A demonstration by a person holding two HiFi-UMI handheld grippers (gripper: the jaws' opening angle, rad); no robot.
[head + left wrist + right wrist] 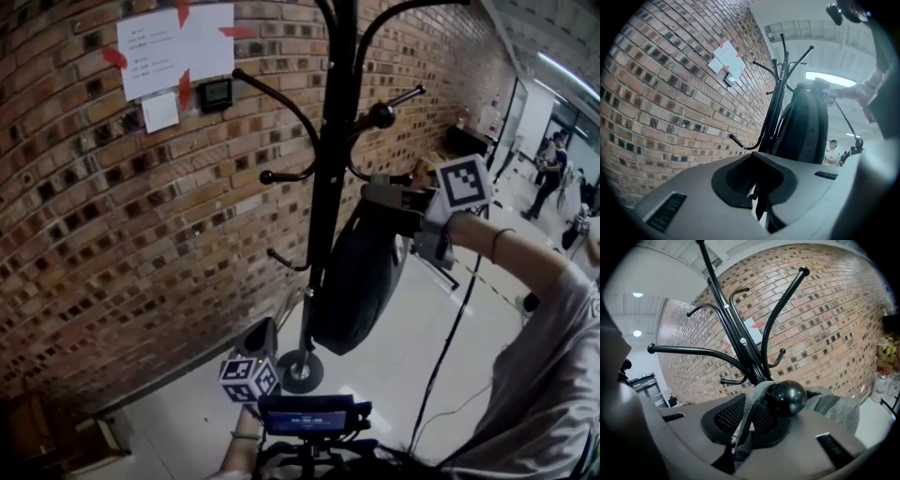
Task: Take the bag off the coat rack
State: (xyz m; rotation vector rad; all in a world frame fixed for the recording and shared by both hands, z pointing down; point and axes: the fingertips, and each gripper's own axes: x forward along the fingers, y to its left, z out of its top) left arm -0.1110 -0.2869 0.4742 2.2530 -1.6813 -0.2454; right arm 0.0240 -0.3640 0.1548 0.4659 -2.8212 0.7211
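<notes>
Beside a brick wall [112,234], a black coat rack [330,187] carries a dark bag [361,277], which hangs against the rack's pole below the hooks. The right gripper [392,199] is raised to the right side of the rack, at the top of the bag. Its jaws are clamped on the bag's grey strap [749,425], which lies around the ball tip of a hook [787,398] on the rack. The left gripper [262,336] sits low, near the rack's round base [300,372], its jaws closed together. Paper sheets [173,47] are taped to the wall left of the rack. A person [548,183] stands far to the rack's right.
</notes>
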